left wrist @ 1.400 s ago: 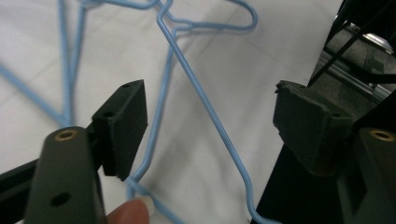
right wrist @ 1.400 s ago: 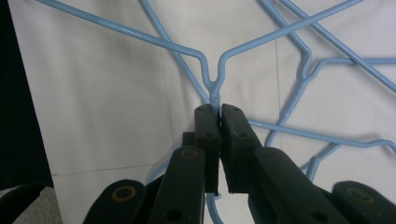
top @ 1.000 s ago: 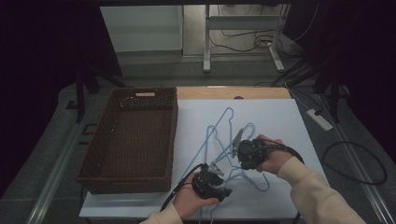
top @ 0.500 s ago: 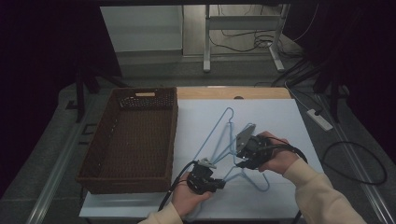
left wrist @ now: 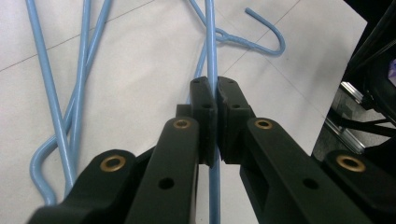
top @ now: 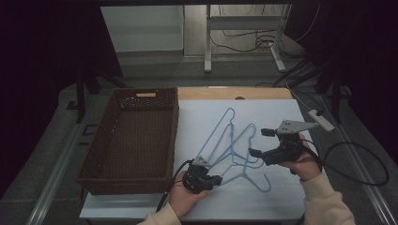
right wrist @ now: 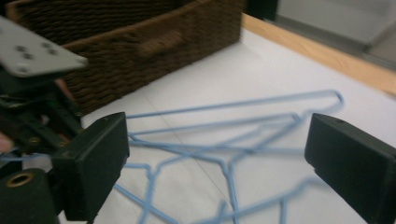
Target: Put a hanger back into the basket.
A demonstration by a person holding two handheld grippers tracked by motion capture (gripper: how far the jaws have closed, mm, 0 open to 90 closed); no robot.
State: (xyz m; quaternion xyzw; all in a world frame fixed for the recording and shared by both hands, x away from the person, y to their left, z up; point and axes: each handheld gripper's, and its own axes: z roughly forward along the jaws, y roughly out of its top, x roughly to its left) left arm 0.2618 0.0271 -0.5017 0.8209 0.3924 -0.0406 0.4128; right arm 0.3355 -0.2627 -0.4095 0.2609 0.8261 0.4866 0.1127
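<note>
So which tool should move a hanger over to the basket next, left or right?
Left, probably. The left tool is already shut on a blue hanger wire and sits nearer the wicker basket. The right tool is open, holding nothing.

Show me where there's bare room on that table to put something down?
The white table is bare along its far edge and at its near right corner. The basket is empty too. The middle is crowded with hangers, the left gripper and right gripper.
</note>
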